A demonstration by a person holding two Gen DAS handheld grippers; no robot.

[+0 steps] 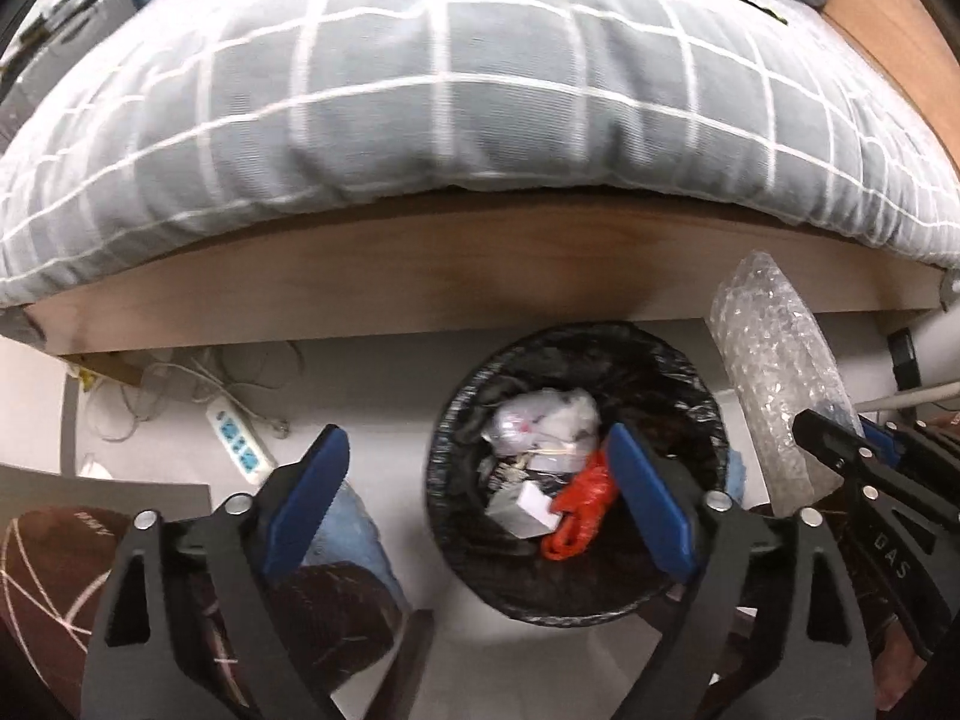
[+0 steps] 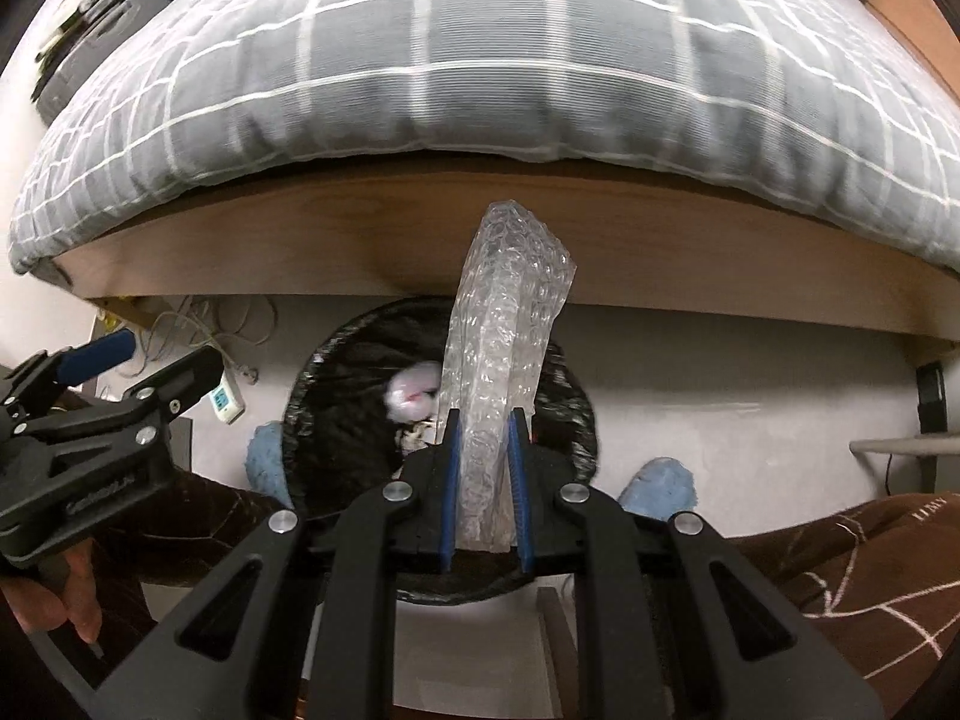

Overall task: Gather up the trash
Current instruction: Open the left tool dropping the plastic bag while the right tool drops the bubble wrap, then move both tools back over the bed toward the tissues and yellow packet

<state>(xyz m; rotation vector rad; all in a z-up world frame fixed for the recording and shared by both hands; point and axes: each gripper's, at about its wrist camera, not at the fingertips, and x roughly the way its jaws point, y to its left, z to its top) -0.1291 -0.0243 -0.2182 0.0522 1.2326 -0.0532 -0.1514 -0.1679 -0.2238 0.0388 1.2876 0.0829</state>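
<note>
A round bin with a black liner (image 1: 456, 420) stands on the floor by the bed; it holds white, grey and red rubbish (image 1: 579, 504). My left gripper (image 1: 477, 441) is open and empty above the bin's left rim. My right gripper (image 2: 485, 420) is shut on a strip of clear bubble wrap (image 2: 504, 324), held upright over the bin (image 2: 336, 420). In the left wrist view the bubble wrap (image 1: 774, 372) stands to the right of the bin, with the right gripper (image 1: 840, 444) below it. The left gripper (image 2: 162, 372) shows at the left of the right wrist view.
A bed with a grey checked duvet (image 1: 456, 96) and a wooden frame (image 1: 480, 264) fills the far side. A power strip (image 1: 237, 441) and cables lie on the floor at the left. My legs in brown trousers (image 2: 852, 564) and blue slippers (image 2: 663, 480) flank the bin.
</note>
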